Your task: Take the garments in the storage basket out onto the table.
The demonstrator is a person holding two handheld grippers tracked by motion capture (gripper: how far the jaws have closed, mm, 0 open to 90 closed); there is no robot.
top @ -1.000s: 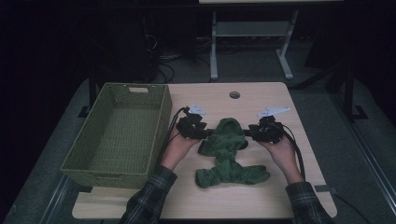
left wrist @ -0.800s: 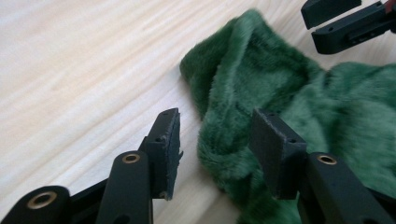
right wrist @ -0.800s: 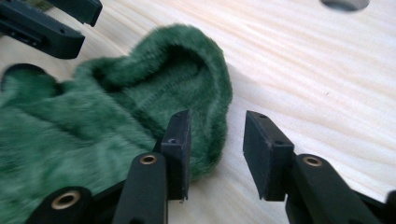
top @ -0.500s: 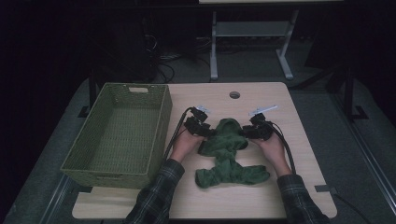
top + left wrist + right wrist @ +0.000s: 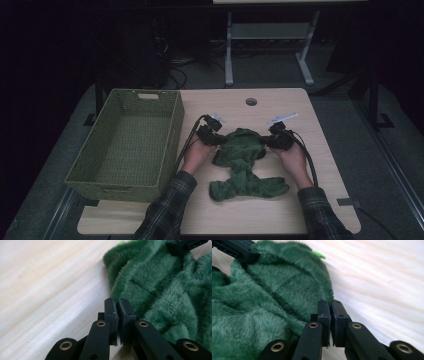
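A crumpled green fleece cloth (image 5: 244, 162) lies on the wooden table (image 5: 240, 215), wider at its far end. My left gripper (image 5: 221, 142) sits at that end's left edge and my right gripper (image 5: 265, 142) at its right edge, both low on the table. Both pairs of jaws have just been closing. In the left gripper view the left gripper (image 5: 117, 302) has its pads together on the hem of the cloth (image 5: 162, 290). In the right gripper view the right gripper (image 5: 331, 303) pinches the cloth's (image 5: 262, 302) edge the same way.
A green woven basket (image 5: 176, 127) stands at the table's left, close to my left hand. A round cable hole (image 5: 251, 101) sits near the far edge. Beyond the table a metal stand (image 5: 229, 55) rises from a dark floor with cables.
Both hands have come down and inward onto the far end of the cloth. Both grippers' jaws have closed at its edges.
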